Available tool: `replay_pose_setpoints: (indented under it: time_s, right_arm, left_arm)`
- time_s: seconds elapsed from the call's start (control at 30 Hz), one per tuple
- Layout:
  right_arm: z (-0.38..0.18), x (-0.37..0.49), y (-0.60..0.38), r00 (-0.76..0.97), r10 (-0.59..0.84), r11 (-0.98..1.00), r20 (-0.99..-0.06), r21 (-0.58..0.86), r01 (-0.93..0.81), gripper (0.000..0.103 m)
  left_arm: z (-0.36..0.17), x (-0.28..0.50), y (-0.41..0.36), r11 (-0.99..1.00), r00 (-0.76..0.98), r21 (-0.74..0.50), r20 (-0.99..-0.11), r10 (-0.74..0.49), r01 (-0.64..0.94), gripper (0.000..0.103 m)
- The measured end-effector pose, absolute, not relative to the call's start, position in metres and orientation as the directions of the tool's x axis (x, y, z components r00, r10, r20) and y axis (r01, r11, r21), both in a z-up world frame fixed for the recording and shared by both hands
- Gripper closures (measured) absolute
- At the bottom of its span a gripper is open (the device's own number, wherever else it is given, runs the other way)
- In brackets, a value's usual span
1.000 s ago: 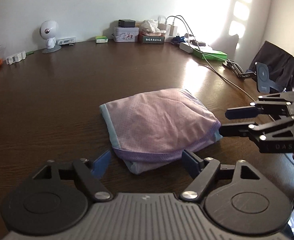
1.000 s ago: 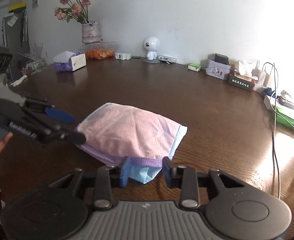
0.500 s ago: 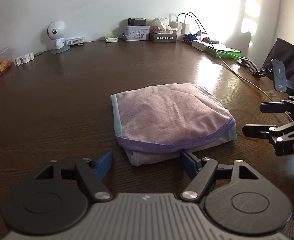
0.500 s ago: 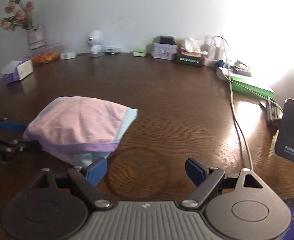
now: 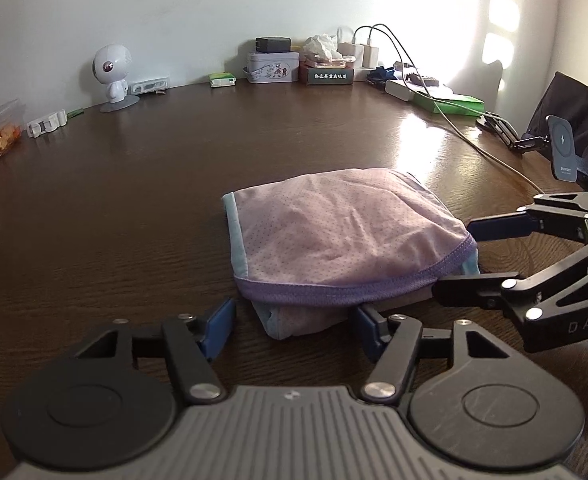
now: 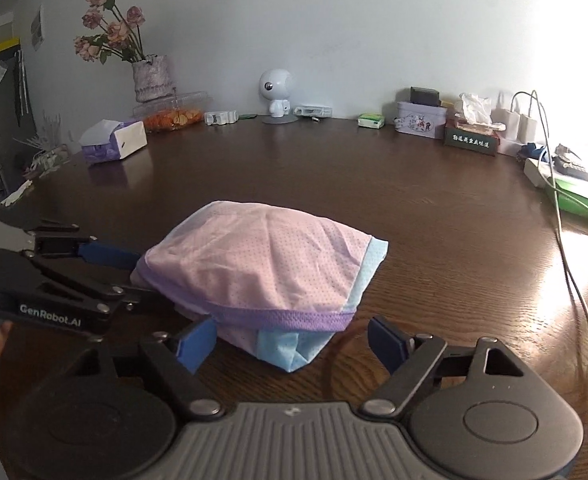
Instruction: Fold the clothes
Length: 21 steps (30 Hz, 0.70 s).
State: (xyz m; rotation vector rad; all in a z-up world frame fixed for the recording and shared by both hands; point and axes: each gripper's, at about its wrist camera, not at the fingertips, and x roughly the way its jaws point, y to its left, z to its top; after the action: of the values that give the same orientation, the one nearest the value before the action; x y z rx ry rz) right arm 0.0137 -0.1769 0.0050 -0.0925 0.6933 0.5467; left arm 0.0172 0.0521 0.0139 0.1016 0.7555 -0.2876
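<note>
Both tongs are closing with their pads clear of cloth: the left tongs (image 5: 292, 322) straddle the near edge of the folded pink mesh garment with purple hem and pale blue trim (image 5: 342, 240), and the right tongs (image 6: 292, 338) straddle its blue corner. That bundle lies mid-way across the dark brown wooden bench (image 5: 134, 208). It looks light, limp and likely to slump, so the stitched purple hem seems the surest hold. "GenRobot.AI" reads on the left tongs' arm; "DAS" on the right's.
</note>
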Motion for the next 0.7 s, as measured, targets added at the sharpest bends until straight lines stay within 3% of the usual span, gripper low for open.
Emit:
replay_pose_setpoints:
  time_s: [0.03,0.1,0.17,0.23,0.33,0.37,0.4,0.43,0.47,0.5,0.7]
  right_arm:
    - [0.004,0.018,-0.174,0.618,0.452,0.850,-0.643,0.101,-0.517,0.036]
    - [0.003,0.022,-0.169,0.619,0.438,0.854,-0.651,0.087,-0.513,0.044]
    - [0.003,0.026,-0.166,0.626,0.423,0.860,-0.655,0.072,-0.506,0.050]
    - [0.003,0.027,-0.164,0.640,0.399,0.868,-0.657,0.047,-0.494,0.064]
    - [0.003,0.029,-0.165,0.649,0.387,0.880,-0.655,0.050,-0.473,0.063]
    - [0.003,0.030,-0.167,0.655,0.379,0.885,-0.653,0.049,-0.463,0.060]
    - [0.002,0.032,-0.169,0.664,0.362,0.894,-0.655,0.043,-0.445,0.043]
    - [0.000,0.034,-0.171,0.672,0.339,0.906,-0.659,0.035,-0.423,0.023]
    - [-0.002,0.036,-0.173,0.682,0.312,0.918,-0.661,0.026,-0.396,0.016]
    - [-0.004,0.037,-0.175,0.697,0.295,0.926,-0.654,0.015,-0.378,0.015]
    - [-0.009,0.040,-0.183,0.718,0.263,0.943,-0.645,0.014,-0.333,0.000]
  left_arm:
    - [0.014,0.020,0.052,0.955,0.689,-0.015,-0.689,-0.224,0.296,0.050]
    - [0.015,0.026,0.051,0.955,0.687,-0.022,-0.689,-0.229,0.296,0.062]
    - [0.015,0.029,0.051,0.955,0.689,-0.032,-0.685,-0.236,0.295,0.067]
    - [0.014,0.031,0.050,0.956,0.698,-0.039,-0.675,-0.240,0.291,0.067]
    - [0.012,0.033,0.047,0.960,0.715,-0.026,-0.661,-0.226,0.279,0.057]
    - [0.011,0.035,0.046,0.961,0.718,-0.020,-0.660,-0.220,0.276,0.044]
    - [0.009,0.035,0.044,0.962,0.722,-0.010,-0.659,-0.212,0.272,0.033]
    - [0.008,0.036,0.041,0.961,0.726,0.004,-0.657,-0.205,0.275,0.030]
    - [0.006,0.036,0.039,0.960,0.729,0.014,-0.654,-0.203,0.279,0.024]
    - [0.005,0.037,0.037,0.958,0.732,0.014,-0.649,-0.208,0.285,0.020]
    - [0.003,0.036,0.034,0.964,0.743,0.014,-0.640,-0.197,0.267,0.018]
